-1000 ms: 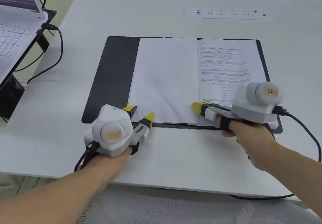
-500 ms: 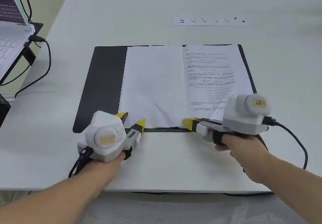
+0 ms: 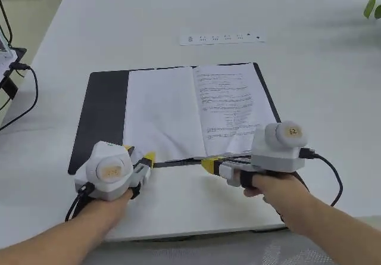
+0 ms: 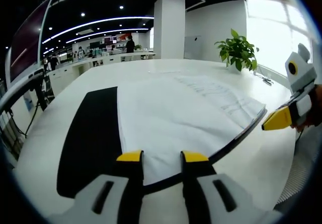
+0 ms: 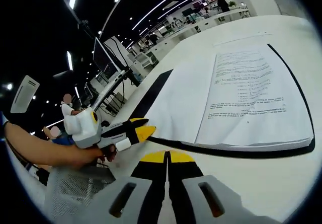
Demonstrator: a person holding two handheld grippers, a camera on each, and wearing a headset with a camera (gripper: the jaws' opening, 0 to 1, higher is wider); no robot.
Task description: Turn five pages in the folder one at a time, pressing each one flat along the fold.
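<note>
Ahead, a power strip (image 3: 223,37) lies beyond the folder (image 3: 98,116); left tool (image 4: 162,157) spread, right tool (image 5: 167,156) pressed together

A white power strip (image 3: 221,37) is lying on the white table (image 3: 321,86), well ahead of the left claw (image 3: 140,154). A potted plant (image 4: 238,50) is standing far ahead and right of that claw; a black cable (image 3: 36,89) is trailing off to its left.

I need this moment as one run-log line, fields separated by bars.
folder: open, flat | left gripper: open, empty, at front edge | right gripper: shut, empty, at front end of fold
</note>
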